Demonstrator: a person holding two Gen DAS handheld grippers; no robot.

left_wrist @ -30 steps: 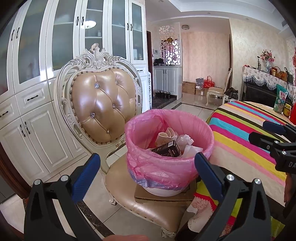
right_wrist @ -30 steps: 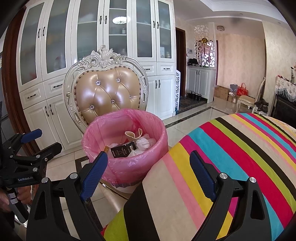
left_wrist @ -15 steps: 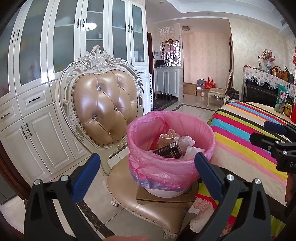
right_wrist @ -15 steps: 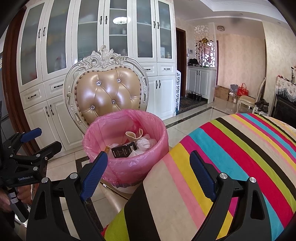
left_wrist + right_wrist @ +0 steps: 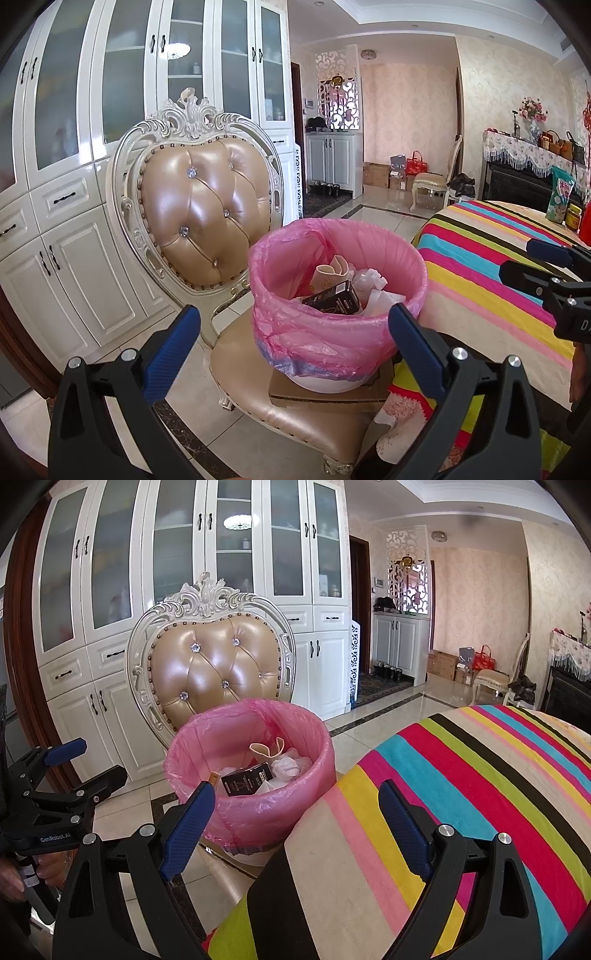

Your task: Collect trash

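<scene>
1. Since the earlier frames almost nothing has moved: in the left wrist view the chair and bin sit a touch further right, and both hand-held grippers hold the same wide spread.
2. The left hand-held gripper (image 5: 293, 338) is open, its blue pads well apart with nothing between them; it points slightly down at the bin.
3. The right hand-held gripper (image 5: 297, 821) is also open and empty, hanging over the near edge of the table (image 5: 461, 794), which wears a striped cloth.
4. The bin (image 5: 338, 314), lined with a pink bag, stands on a flat piece of cardboard (image 5: 328, 397) on the seat of a chair (image 5: 201, 210) with a tufted tan back.
5. The bin is just beside the table edge, between the chair back and the table.
6. Trash lies inside the bin: a black box (image 5: 332, 301) on top, a beige folded piece (image 5: 330, 273) behind it, and crumpled white paper (image 5: 369, 280) to the right.
7. In the right wrist view the left hand-held gripper shows at the left edge, with part of the person's hand (image 5: 11, 878) on its handle.
8. On the far side of the table stand a green snack bag (image 5: 561, 199) and a small jar (image 5: 573, 217) just beside it.
9. White cabinets (image 5: 147, 590) with glass doors fill the wall behind the chair.
</scene>
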